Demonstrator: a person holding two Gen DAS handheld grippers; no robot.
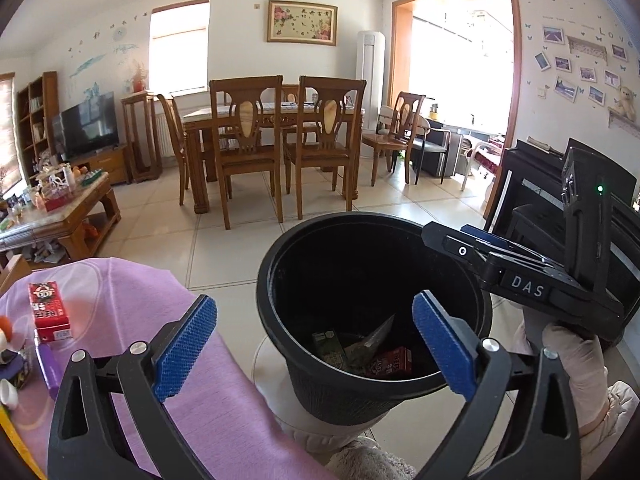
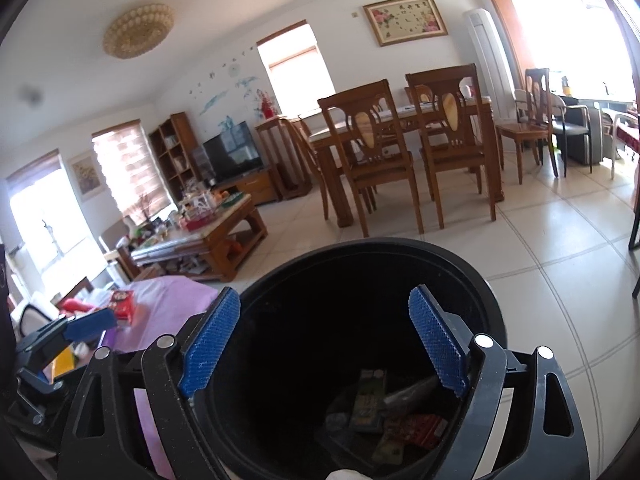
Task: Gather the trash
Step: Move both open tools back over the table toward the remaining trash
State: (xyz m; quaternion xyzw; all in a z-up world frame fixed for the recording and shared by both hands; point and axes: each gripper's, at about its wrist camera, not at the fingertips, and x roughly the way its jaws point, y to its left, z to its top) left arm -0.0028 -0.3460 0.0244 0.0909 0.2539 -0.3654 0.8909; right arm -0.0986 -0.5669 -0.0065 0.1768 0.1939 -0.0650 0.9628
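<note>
A black trash bin [image 1: 280, 280] stands beside a purple-covered table [image 1: 180, 360]. At the bin's bottom lie a green carton [image 1: 330, 346], a foil wrapper [image 1: 370, 342] and a red carton [image 1: 394, 362]. My left gripper [image 1: 316, 300] is open over the bin's near rim, with nothing between its blue pads. My right gripper [image 2: 324, 292] is open above the bin [image 2: 460, 264] too and holds nothing. A gloved hand [image 1: 576, 364] carries it on the right. Another red carton [image 1: 48, 308] and a purple stick-shaped item [image 1: 48, 364] lie on the cloth at the left.
The bin rests on a white round stand [image 1: 320, 432]. A cluttered wooden coffee table [image 1: 68, 216] is at the left. A dining table with chairs [image 1: 280, 128] stands beyond the tiled floor [image 1: 240, 240]. A black piano [image 1: 532, 184] is at the right.
</note>
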